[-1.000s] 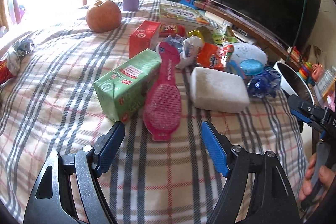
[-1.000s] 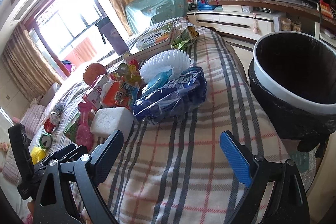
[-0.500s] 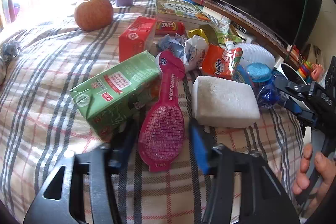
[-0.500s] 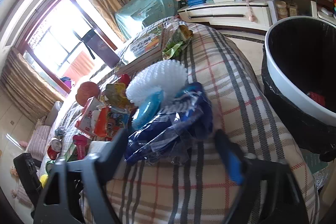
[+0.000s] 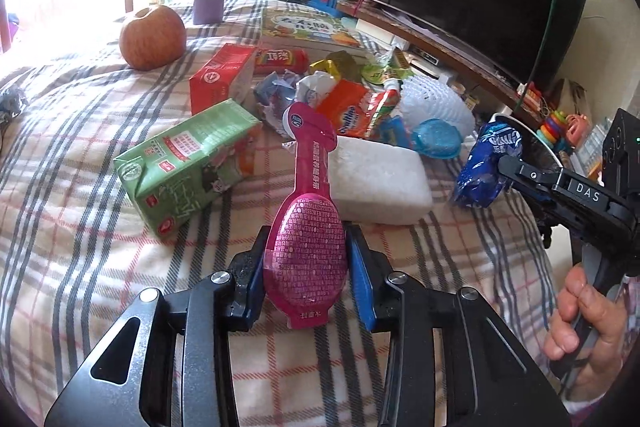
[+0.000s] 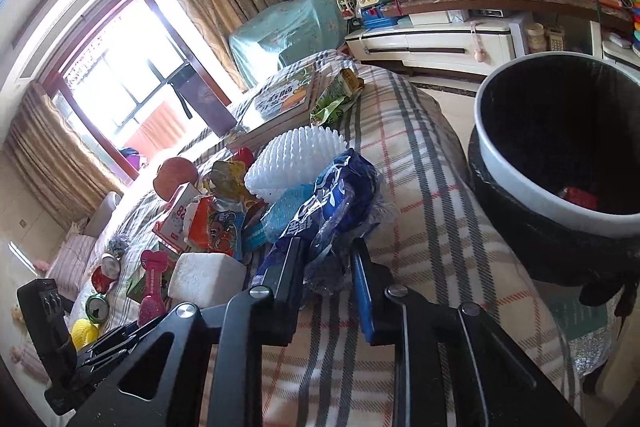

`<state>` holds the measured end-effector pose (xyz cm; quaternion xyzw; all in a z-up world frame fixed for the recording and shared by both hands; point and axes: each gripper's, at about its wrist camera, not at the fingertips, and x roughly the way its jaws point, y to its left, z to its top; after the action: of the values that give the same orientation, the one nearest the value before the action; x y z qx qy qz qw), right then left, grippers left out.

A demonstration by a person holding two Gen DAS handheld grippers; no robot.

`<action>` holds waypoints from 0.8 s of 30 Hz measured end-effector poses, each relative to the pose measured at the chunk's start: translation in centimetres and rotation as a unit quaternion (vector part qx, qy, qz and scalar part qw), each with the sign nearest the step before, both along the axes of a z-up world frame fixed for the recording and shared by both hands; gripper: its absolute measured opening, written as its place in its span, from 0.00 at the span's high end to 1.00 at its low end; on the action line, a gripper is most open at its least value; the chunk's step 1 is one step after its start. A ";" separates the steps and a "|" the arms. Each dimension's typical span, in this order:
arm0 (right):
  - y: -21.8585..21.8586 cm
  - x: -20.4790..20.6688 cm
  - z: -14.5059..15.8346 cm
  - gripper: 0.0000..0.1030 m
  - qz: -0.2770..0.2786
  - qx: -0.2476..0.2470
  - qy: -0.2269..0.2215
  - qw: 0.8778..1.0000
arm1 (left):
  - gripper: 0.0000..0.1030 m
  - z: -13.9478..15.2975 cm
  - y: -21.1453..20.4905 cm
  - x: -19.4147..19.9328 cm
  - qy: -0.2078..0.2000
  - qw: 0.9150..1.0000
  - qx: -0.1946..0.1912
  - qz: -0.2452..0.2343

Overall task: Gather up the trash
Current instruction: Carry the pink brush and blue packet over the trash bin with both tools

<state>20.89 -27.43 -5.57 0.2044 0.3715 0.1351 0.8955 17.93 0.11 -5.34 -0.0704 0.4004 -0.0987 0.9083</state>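
The pink pouch (image 5: pixel 306 247) lies on the plaid bed (image 5: pixel 80 131), long axis running toward 12 o'clock from the left gripper (image 5: pixel 306 271), whose jaws have narrowed onto the pouch's fat lower end, pads against both sides. The blue wrapper (image 6: pixel 340 195) sits bunched near the bed's edge; the right gripper (image 6: pixel 326 275) is closing on its crumpled tail, with plastic between the pads. The bin (image 6: pixel 516 187) stands at 2 o'clock from that gripper, just off the bed, so the right hand looks nearer to it. A green carton (image 5: pixel 188 163) and white foam block (image 5: pixel 380 183) flank the pouch.
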 end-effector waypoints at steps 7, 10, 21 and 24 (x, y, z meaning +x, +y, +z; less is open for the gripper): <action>-0.9 -1.8 0.8 0.79 0.003 0.000 -0.009 1.000 | 0.66 1.3 -2.0 -1.2 -0.012 0.999 -0.014 -0.027; -1.3 -2.6 1.2 0.79 0.003 -0.003 -0.014 1.000 | 0.66 1.8 -3.5 -1.4 -0.016 0.999 -0.014 -0.046; -3.8 -4.8 1.8 0.79 -0.016 -0.012 -0.022 1.000 | 0.66 2.0 -8.7 -0.9 -0.008 0.994 -0.017 -0.103; -4.8 -5.3 1.9 0.79 -0.025 -0.014 -0.024 0.999 | 0.66 1.9 -9.9 -0.7 -0.005 0.993 -0.012 -0.115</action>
<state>15.60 -32.21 -3.64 0.1978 0.3466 0.1119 0.9101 17.21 -9.82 -3.42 -0.0341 0.3998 -0.2076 0.8921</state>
